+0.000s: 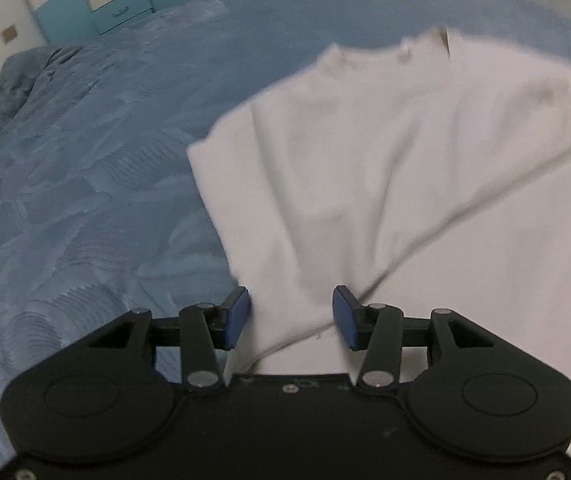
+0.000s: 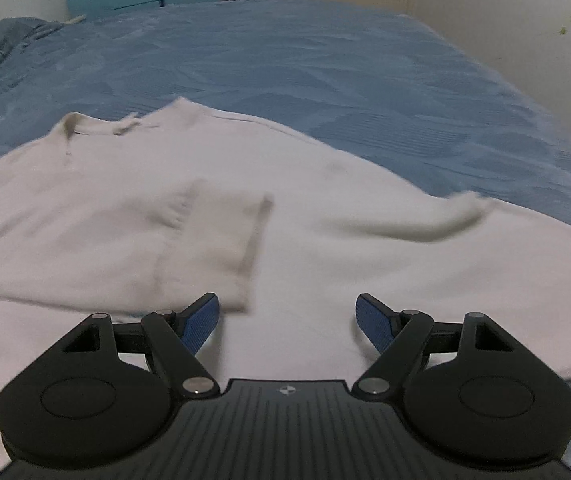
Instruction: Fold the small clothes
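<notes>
White shirt (image 2: 325,208) on blue bedspread (image 2: 325,60) just ahead of both spread, empty grippers (image 1: 291,316) (image 2: 287,322)

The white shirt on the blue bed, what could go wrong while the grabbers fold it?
1. The folded-in sleeve lies loose on the white shirt; moving the shirt might flip it back.
2. Both the left gripper and right gripper are open and hold nothing, so a shallow pinch might slip off.
3. Wrinkles near the collar could get folded in.
</notes>
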`<state>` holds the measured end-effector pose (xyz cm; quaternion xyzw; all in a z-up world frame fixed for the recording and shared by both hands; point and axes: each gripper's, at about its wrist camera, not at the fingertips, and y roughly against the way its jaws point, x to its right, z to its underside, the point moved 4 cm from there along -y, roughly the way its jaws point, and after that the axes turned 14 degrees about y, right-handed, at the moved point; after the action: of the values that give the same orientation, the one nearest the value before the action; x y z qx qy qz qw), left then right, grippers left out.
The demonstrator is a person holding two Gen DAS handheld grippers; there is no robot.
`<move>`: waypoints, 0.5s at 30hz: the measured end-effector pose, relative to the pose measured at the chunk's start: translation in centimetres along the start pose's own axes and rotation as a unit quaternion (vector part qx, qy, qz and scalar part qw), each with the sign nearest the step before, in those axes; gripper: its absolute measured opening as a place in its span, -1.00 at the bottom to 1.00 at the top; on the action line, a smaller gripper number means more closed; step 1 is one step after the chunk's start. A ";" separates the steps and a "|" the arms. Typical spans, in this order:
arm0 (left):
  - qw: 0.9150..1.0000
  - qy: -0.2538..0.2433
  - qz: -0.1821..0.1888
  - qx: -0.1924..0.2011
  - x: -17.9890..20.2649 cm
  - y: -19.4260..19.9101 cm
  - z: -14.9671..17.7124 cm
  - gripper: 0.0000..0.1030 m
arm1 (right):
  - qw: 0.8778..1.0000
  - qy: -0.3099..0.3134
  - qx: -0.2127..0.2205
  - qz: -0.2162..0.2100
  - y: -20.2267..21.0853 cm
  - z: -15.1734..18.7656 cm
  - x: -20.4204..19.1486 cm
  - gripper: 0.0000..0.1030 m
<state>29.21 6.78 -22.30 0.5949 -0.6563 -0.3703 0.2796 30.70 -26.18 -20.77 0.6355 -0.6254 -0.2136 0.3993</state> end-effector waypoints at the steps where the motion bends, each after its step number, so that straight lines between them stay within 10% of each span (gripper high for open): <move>1: 1.000 -0.006 -0.002 0.004 0.1 -0.2 0.4 -0.05 | 1.000 0.000 0.002 -0.006 -0.3 -0.3 -0.4 0.77; 6: 1.000 0.020 -0.002 0.015 -1.2 -2.5 0.1 0.09 | 1.000 0.000 0.000 -0.028 -3.3 -1.9 -2.4 0.73; 9: 0.998 0.057 0.015 0.018 -2.0 -2.4 -0.5 0.07 | 0.999 -0.007 0.010 -0.040 -4.5 -2.3 -3.1 0.06; 11: 0.997 0.068 0.020 0.024 -2.4 -2.7 -0.6 -0.31 | 0.999 -0.002 0.026 -0.034 -3.8 -2.6 -3.6 -0.55; 12: 0.996 0.076 0.026 0.024 -2.5 -2.5 -0.7 -0.81 | 0.999 -0.004 0.036 -0.023 -3.1 -2.7 -3.6 -0.89; 15: 0.995 0.083 0.015 0.053 -2.7 -0.7 -1.4 -0.84 | 0.998 -0.013 0.062 -0.010 -0.6 -3.1 -2.9 -0.90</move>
<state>31.11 9.22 -21.89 0.6278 -0.6584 -0.2803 0.3063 33.09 -22.68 -20.08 0.6627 -0.6361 -0.1868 0.3484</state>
